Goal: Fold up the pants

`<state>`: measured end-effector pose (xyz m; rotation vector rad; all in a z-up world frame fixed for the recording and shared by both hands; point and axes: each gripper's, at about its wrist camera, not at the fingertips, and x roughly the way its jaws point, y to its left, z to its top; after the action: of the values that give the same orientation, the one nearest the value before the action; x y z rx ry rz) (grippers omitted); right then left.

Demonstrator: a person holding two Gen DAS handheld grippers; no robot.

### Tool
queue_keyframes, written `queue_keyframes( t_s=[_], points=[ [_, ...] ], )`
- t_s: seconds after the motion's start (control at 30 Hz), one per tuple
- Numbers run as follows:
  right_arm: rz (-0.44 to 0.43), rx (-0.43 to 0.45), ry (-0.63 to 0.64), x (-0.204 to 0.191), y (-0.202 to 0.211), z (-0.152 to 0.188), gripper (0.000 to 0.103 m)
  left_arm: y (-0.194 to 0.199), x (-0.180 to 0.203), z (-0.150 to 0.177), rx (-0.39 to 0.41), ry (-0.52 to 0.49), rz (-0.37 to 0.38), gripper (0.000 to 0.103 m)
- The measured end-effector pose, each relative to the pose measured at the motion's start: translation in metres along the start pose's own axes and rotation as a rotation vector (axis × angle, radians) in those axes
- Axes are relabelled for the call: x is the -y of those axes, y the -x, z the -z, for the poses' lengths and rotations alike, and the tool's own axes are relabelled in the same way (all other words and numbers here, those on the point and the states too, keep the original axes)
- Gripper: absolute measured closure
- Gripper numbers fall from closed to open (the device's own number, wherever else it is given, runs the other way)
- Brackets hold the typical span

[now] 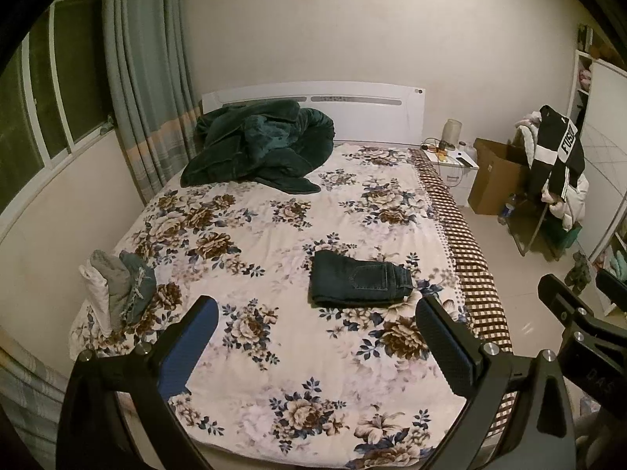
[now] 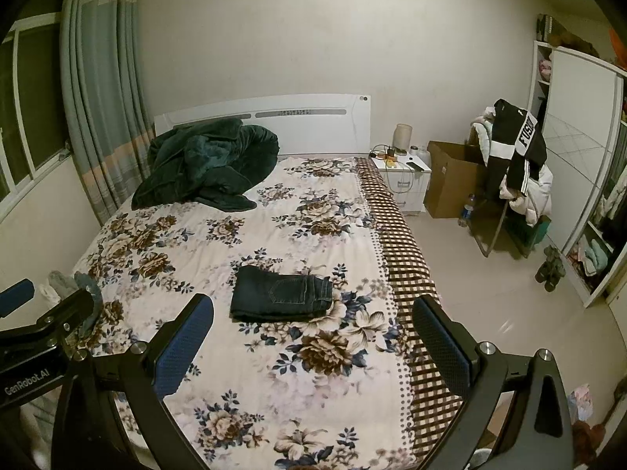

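**Folded jeans on the flowery bed, both claws spread wide**

Left wrist view: left gripper [image 1: 317, 337] low at the front, blue-padded fingers [image 1: 188, 348] far apart, nothing between them. Under and past them, a big bed with a white cover full of brown and blue flowers [image 1: 243, 235]. On the cover, a bit right of the middle, the dark blue denim pants folded into a small flat block [image 1: 358, 280], back pocket facing up, apart from both fingers. At the head of the bed, a crumpled dark green fuzzy blanket [image 1: 258, 145] against the white headboard [image 1: 352, 105]. On the left edge of the bed, a small stack of folded clothes, white, grey and faded blue [image 1: 117, 293]. Beside the bed on the right, a white bedside table [image 1: 454, 164] with small things on top, then a brown cardboard box [image 1: 493, 176]. At the right edge, part of the right gripper [image 1: 572, 305], black, over the pale floor.

Right wrist view: right gripper [image 2: 313, 340] at the front, fingers spread wide too, holding nothing. Same folded dark blue pants [image 2: 282, 293] flat on the flowery cover, just past the left finger, not touching. Green blanket [image 2: 207, 164] up by the headboard. Brown checked edge of the bed [image 2: 403, 270] on the right side. Far right, a rack piled with black and white clothes [image 2: 517, 156] and a tall white wardrobe [image 2: 576, 156]. At the left edge, part of the left gripper [image 2: 23, 305], one blue pad showing
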<state>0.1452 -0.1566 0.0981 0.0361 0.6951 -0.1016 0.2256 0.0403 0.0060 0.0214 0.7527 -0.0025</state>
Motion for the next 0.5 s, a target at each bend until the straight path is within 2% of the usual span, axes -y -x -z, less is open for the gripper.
queue_keyframes(
  t_s=[0.5],
  points=[
    [-0.006, -0.008, 0.007, 0.0013, -0.003, 0.0071, 0.0, 0.0029, -0.0019, 0.0063, -0.012, 0.016, -0.019, 0.0]
  ],
)
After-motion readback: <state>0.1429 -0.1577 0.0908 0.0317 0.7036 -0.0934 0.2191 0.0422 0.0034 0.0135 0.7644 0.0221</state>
